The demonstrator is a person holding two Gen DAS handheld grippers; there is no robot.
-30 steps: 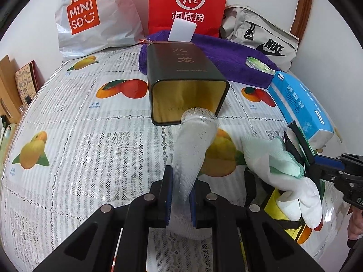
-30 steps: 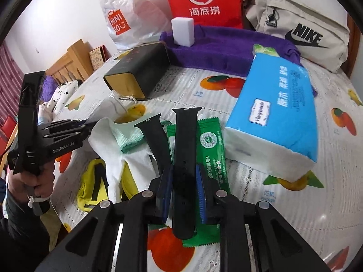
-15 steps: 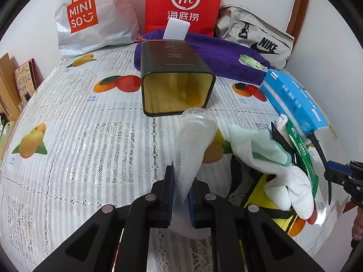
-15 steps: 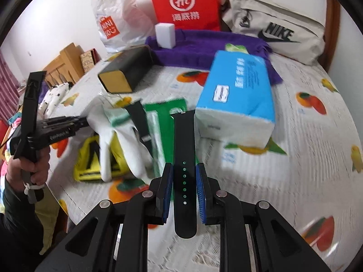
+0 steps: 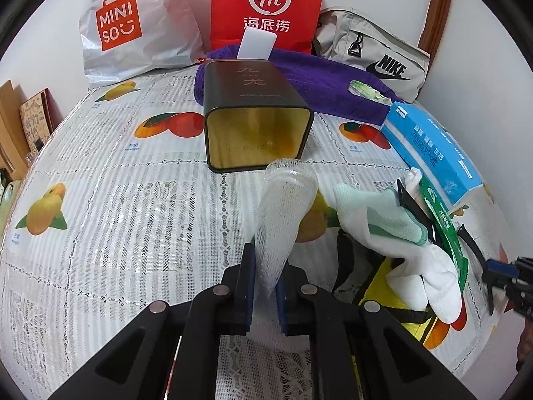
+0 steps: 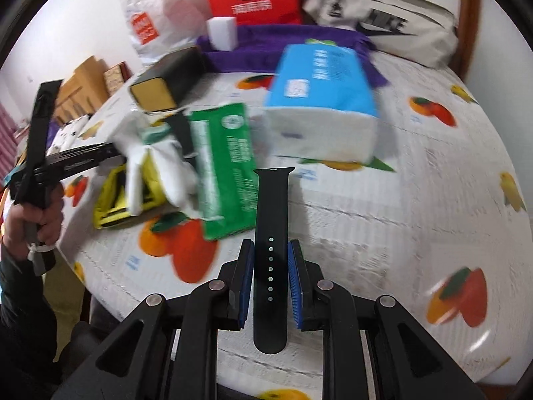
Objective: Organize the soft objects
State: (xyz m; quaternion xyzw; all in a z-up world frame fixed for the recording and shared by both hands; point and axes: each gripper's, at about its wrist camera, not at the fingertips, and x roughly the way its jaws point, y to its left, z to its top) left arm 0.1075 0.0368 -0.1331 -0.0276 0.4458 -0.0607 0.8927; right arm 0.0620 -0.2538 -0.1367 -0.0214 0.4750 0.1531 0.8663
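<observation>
My left claw (image 5: 265, 295) is black with blue pads, and the foam net sleeve (image 5: 283, 220) in it is translucent white mesh. Just beyond the sleeve, the rectangular tin (image 5: 255, 116) is dark outside, glossy gold within, with gold characters on top. The bench cloth (image 5: 116, 200) under the tin is white lace printed with yellow and orange-red mangoes and green leaves. Behind the tin lie a purple towel (image 5: 333, 80) and a red paper bag (image 5: 266, 3) with a white logo. My right claw (image 6: 270, 283), black with blue pads, shows a black strap (image 6: 271, 250) dotted with pale holes.
</observation>
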